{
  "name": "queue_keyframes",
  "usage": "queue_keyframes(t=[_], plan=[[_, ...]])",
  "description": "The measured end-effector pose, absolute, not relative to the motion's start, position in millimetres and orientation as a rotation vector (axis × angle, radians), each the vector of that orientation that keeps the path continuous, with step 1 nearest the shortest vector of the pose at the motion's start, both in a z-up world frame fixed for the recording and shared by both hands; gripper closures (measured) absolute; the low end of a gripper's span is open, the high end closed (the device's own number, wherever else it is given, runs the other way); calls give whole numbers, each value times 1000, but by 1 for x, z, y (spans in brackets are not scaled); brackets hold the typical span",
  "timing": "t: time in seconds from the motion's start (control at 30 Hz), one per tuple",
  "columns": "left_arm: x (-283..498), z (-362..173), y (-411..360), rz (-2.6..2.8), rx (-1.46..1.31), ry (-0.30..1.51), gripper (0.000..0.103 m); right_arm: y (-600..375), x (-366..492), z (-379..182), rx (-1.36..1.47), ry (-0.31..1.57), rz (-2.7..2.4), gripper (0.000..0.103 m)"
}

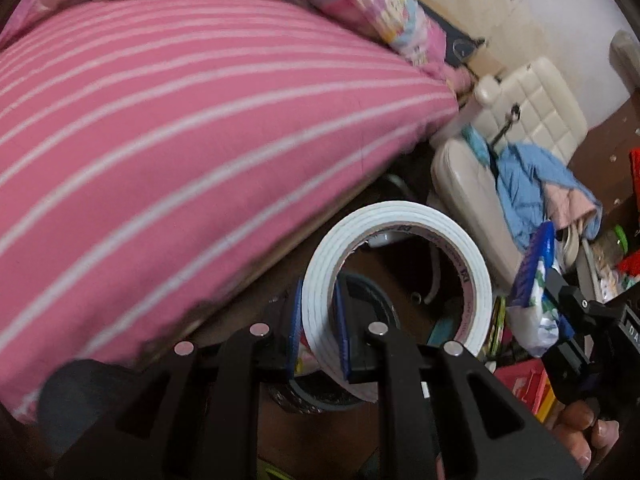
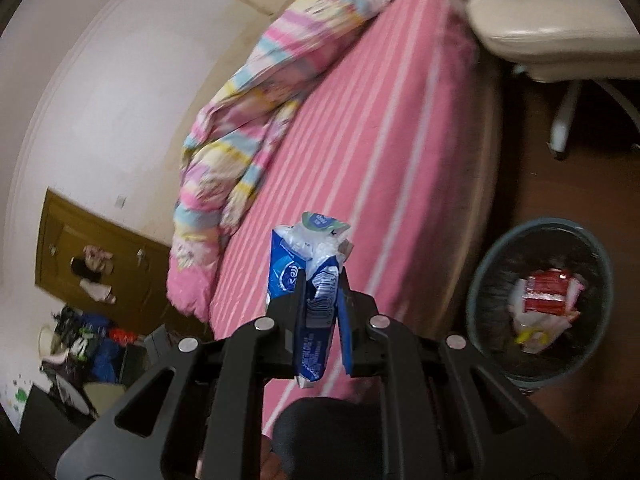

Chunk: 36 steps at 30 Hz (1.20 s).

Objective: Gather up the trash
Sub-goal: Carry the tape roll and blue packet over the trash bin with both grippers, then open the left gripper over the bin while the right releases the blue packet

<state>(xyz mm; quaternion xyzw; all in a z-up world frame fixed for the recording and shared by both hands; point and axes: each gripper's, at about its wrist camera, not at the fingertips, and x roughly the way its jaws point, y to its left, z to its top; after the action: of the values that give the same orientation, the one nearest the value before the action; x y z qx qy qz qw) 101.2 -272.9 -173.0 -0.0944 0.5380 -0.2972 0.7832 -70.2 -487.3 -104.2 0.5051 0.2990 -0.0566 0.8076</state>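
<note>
My left gripper (image 1: 320, 320) is shut on the rim of a white tape roll (image 1: 400, 236) and holds it up beside the bed, above a dark round bin rim (image 1: 384, 300). My right gripper (image 2: 322, 300) is shut on a crumpled blue and white wrapper (image 2: 310, 268), held over the bed's edge. The same wrapper (image 1: 538, 280) and right gripper show at the right of the left wrist view. A grey-blue trash bin (image 2: 600, 248) stands on the floor to the right, with red and white wrappers (image 2: 548, 292) inside.
A bed with a pink striped sheet (image 1: 160, 140) fills the left. A pastel quilt (image 2: 248, 128) lies on it. A cream office chair (image 1: 532, 120) with blue clothes (image 1: 532, 184) stands beyond. Clutter sits by a wooden cabinet (image 2: 80, 248). The floor (image 2: 560, 184) is brown.
</note>
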Motion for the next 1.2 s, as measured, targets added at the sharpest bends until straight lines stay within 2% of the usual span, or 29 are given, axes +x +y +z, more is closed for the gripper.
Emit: queue_keyframes(t=[0.47, 1.2], plan=[[83, -262, -349, -713, -145, 1373, 88, -535, -125, -157, 968, 737, -363, 89], [88, -337, -402, -711, 83, 1489, 88, -559, -114, -240, 860, 934, -509, 86]])
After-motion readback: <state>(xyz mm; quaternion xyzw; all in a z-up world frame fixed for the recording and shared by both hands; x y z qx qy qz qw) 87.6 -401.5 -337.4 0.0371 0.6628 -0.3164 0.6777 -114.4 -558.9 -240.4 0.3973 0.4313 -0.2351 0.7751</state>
